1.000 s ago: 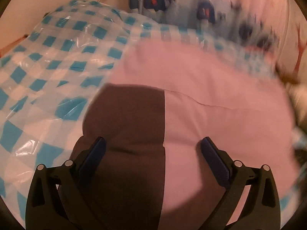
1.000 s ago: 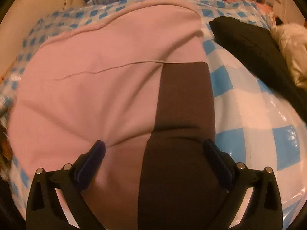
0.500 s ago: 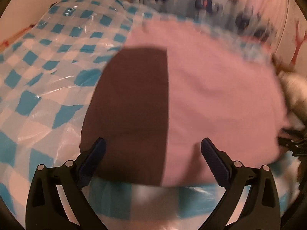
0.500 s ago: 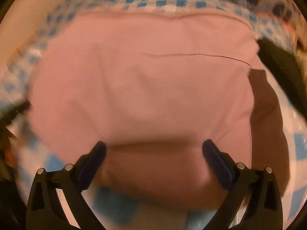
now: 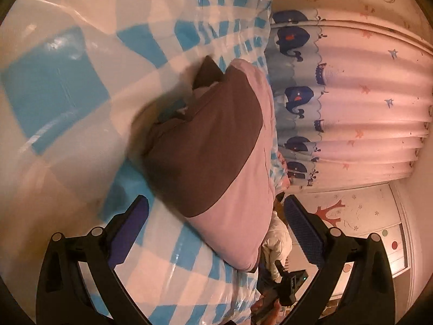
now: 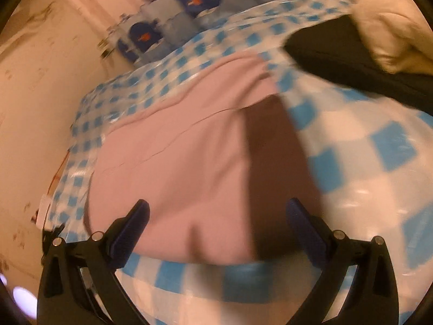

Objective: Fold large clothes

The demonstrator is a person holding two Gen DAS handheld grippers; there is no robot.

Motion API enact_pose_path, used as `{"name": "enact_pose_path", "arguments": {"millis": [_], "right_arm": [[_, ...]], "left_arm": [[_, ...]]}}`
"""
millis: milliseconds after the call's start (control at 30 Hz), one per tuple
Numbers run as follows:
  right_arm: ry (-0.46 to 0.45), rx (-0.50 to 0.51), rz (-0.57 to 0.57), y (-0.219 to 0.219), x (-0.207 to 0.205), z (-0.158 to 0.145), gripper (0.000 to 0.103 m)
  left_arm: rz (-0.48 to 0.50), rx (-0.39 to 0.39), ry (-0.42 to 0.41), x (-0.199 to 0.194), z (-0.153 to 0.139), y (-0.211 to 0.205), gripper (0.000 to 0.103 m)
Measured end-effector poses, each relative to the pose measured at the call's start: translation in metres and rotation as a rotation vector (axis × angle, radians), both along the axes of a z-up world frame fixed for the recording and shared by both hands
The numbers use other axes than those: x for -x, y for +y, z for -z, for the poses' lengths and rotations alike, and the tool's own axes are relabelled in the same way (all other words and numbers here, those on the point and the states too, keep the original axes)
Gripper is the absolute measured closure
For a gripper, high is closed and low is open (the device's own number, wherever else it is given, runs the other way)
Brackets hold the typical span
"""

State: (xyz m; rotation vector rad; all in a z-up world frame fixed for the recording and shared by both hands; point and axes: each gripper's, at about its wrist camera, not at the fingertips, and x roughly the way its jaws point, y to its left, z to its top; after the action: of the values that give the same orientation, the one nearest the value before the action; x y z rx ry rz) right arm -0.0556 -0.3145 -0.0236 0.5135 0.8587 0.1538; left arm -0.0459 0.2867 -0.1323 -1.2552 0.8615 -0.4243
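Pink-and-brown garment (image 6: 189, 178) lay folded flat on the blue-checked plastic sheet (image 6: 365, 178). Right gripper (image 6: 216, 224) was spread wide, empty, above the garment's near edge, brown panel toward its right finger. Left gripper (image 5: 213, 224) was also wide and empty, view rolled sideways, garment (image 5: 216, 149) ahead between the fingers, not touched. Left view alone showed the whale-print curtain (image 5: 351, 94) clearly and the tree decal wall (image 5: 351, 214). Right view alone showed a black garment (image 6: 338, 51) and a white one (image 6: 389, 27) far right, both blurred.
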Motion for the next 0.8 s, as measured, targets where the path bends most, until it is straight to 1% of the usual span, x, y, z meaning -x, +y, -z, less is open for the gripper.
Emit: {"name": "enact_pose_path", "arguments": {"millis": [100, 167, 233, 300, 333, 367, 400, 433, 467, 500, 533, 600, 633, 667, 733, 767, 800], "right_arm": [[-0.015, -0.016, -0.065, 0.038, -0.007, 0.003, 0.005], [-0.03, -0.027, -0.099, 0.06, -0.018, 0.003, 0.005], [-0.046, -0.022, -0.117, 0.076, -0.016, 0.003, 0.005], [-0.055, -0.007, -0.135, 0.089, -0.024, 0.0, 0.005], [-0.062, -0.001, -0.137, 0.094, -0.028, -0.002, 0.005], [-0.079, 0.015, -0.136, 0.098, -0.032, -0.006, 0.005], [-0.089, 0.024, -0.133, 0.1, -0.034, -0.008, 0.005], [-0.105, 0.037, -0.128, 0.103, -0.037, -0.011, 0.005], [-0.117, 0.045, -0.123, 0.104, -0.04, -0.014, 0.005], [-0.125, 0.054, -0.119, 0.107, -0.046, -0.016, 0.005], [-0.122, 0.055, -0.119, 0.109, -0.05, -0.016, 0.005], [-0.119, 0.061, -0.143, 0.12, -0.053, -0.014, 0.005], [-0.119, 0.07, -0.175, 0.13, -0.052, -0.012, 0.005], [-0.119, 0.09, -0.203, 0.14, -0.05, -0.011, 0.005], [-0.126, 0.137, -0.259, 0.161, -0.044, -0.006, 0.005], [-0.127, 0.151, -0.28, 0.169, -0.04, -0.003, 0.005], [-0.126, 0.167, -0.316, 0.182, -0.034, 0.002, 0.005]], "left_arm": [[0.009, -0.01, 0.01, -0.012, 0.005, -0.018, 0.008], [-0.01, -0.013, -0.002, -0.022, 0.005, -0.021, 0.008], [-0.005, -0.04, 0.009, -0.033, 0.007, -0.021, 0.008], [-0.005, -0.088, 0.049, -0.039, 0.008, -0.025, 0.008], [-0.015, -0.089, 0.044, -0.037, 0.005, -0.027, 0.008], [-0.028, -0.08, 0.019, -0.034, 0.001, -0.024, 0.008], [-0.044, -0.067, -0.025, -0.03, -0.006, -0.023, 0.008], [-0.053, -0.038, -0.095, -0.024, -0.015, -0.022, 0.008], [-0.054, -0.024, -0.134, -0.023, -0.019, -0.02, 0.008], [-0.051, -0.026, -0.153, -0.023, -0.022, -0.019, 0.008], [-0.042, -0.056, -0.141, -0.025, -0.021, -0.021, 0.008], [-0.022, -0.119, -0.054, -0.031, -0.01, -0.025, 0.008], [-0.014, -0.135, -0.002, -0.031, -0.002, -0.025, 0.008], [-0.006, -0.13, 0.031, -0.031, 0.005, -0.025, 0.008], [-0.014, -0.138, 0.03, -0.028, 0.003, -0.023, 0.008], [-0.042, -0.157, 0.024, -0.024, 0.0, -0.019, 0.008], [-0.057, -0.156, 0.023, -0.023, 0.0, -0.017, 0.008]]}}
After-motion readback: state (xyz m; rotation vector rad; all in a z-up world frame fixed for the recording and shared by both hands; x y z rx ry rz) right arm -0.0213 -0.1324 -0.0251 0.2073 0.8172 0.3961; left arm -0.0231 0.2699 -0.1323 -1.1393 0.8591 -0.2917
